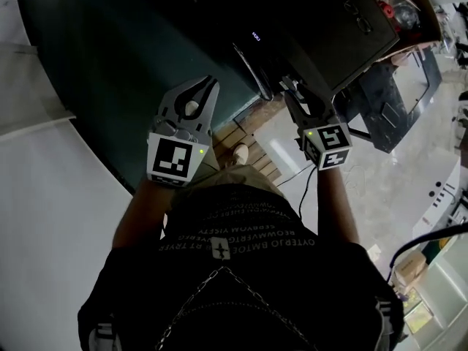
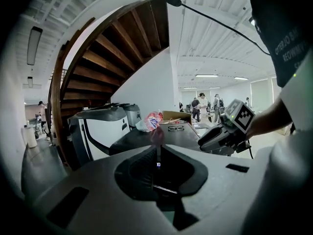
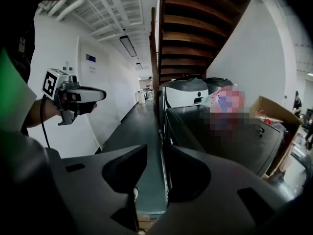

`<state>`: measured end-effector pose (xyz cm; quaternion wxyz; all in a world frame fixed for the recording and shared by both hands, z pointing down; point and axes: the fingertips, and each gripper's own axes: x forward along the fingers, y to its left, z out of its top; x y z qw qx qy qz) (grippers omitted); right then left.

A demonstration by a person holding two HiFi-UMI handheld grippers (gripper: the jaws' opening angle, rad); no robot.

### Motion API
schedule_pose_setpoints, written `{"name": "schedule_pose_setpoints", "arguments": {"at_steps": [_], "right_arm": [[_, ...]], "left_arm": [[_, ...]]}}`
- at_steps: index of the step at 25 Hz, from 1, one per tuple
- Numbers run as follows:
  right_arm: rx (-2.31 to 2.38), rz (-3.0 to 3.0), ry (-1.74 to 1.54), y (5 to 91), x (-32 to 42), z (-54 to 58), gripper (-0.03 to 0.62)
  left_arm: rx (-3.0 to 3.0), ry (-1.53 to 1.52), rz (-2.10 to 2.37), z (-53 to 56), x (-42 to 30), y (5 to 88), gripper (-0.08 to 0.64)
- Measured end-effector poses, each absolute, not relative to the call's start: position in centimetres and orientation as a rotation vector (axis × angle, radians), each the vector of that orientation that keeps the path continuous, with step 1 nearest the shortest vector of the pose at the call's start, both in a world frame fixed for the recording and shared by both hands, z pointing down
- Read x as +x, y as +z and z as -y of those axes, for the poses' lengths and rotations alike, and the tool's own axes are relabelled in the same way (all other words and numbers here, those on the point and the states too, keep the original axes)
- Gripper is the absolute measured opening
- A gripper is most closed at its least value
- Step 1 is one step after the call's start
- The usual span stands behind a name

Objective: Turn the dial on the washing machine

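Washer: dark-topped, at the upper right of the head view, ahead of both your grippers. A small lit display shows on its near edge.
Dial: you cannot pick it out in any view.
Left gripper: you hold it over the dark green floor, left of the washer. Its fingers are drawn together to a thin slit with nothing in them.
Right gripper: near the washer's front corner, pointing along its edge. Its fingers are moderately apart and hold nothing; floor shows through the gap.
Glasses: lying on the washer's top.
Red-and-white bag, cardboard box: beyond the glasses.
Wooden stairs: rising behind.
Cable: hanging from your right gripper.
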<state>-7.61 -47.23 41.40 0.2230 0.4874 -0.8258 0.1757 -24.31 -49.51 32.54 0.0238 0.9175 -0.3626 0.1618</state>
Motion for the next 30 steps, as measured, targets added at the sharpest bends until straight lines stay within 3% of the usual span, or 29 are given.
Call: {"name": "schedule_pose_setpoints", "arguments": {"at_steps": [14,30], "right_arm": [[1.348,2.23,0.461,49.2,-2.9,44.8,0.184],[1.407,2.171,0.333,54.0,-3.8,47.6,0.21]], "left_arm": [[2.852,0.532,1.126,42.7,-20.5,34.9,0.032],[2.765,0.563,1.119,38.1,-19.7,38.6,0.032]]}}
